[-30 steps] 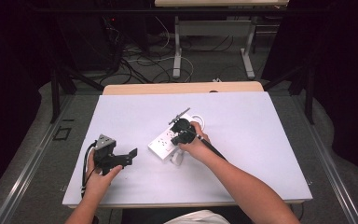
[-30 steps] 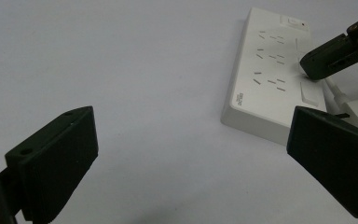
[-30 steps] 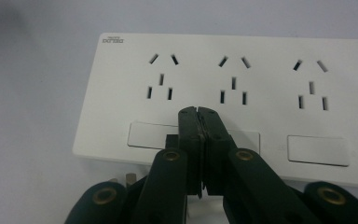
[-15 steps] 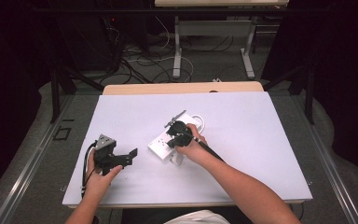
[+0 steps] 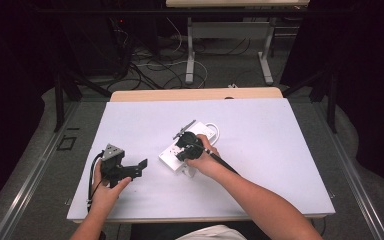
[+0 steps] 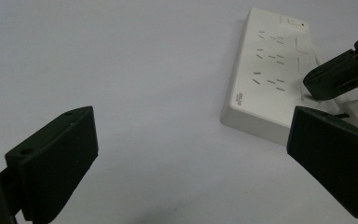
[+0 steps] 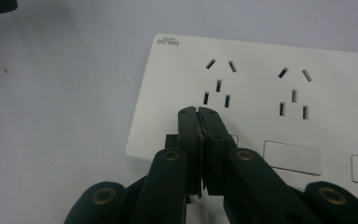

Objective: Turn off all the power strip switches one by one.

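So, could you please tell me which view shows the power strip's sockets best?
The right gripper view: the power strip lies close, its socket slots sharp. The left gripper view shows it farther off, at an angle. The high view shows it small, partly under the right gripper.

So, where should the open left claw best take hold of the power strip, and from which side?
Probably the near short end of the power strip, the end with the printed label. It lies flat on the table, and that end is bare, while the right claw is shut over its other part. Bring the left claw in low from the strip's left and close across the width.
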Motion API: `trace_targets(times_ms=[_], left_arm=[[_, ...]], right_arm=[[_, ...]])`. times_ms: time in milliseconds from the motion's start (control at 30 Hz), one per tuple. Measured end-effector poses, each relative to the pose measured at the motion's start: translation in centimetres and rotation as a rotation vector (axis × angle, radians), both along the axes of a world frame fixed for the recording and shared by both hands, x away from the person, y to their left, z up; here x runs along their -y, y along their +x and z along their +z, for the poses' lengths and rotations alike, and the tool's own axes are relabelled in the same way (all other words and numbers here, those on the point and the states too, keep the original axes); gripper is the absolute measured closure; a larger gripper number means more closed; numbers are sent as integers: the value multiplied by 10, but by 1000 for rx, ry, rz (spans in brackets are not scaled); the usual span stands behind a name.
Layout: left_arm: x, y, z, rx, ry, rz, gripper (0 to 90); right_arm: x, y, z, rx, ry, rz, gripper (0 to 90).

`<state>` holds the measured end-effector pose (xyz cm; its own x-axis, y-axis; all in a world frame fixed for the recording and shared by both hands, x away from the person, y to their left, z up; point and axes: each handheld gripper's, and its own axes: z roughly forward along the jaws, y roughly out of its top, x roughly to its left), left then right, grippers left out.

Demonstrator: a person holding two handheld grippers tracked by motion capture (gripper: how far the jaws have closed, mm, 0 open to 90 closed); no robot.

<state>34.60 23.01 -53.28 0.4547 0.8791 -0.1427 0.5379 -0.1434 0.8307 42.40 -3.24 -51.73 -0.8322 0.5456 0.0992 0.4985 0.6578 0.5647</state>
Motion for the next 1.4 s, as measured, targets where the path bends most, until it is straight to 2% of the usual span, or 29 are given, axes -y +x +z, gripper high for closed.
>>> trace_targets(times_ms=[567, 633, 733, 1100, 1300, 1333, 1400], left_arm=[[0, 0, 0, -1, 0, 2, 17], [0, 0, 0, 2, 1, 1, 17], [0, 0, 0, 1, 0, 1, 17], [0, 0, 0, 1, 1, 1, 17], [0, 0, 0, 0, 2, 2, 17], [0, 0, 0, 0, 2, 3, 17], [0, -1, 0, 0, 3, 3, 17]], right_arm=[[-2, -2, -1, 4, -5, 0, 882], [-2, -2, -1, -6, -3, 3, 875], [-3, -3, -1, 15, -8, 6, 878], [-3, -3, -1, 21, -15, 11, 882], [-3, -6, -3, 30, -1, 5, 899], [-3, -6, -6, 11, 14, 7, 900], [-2, -6, -6, 21, 17, 14, 900]])
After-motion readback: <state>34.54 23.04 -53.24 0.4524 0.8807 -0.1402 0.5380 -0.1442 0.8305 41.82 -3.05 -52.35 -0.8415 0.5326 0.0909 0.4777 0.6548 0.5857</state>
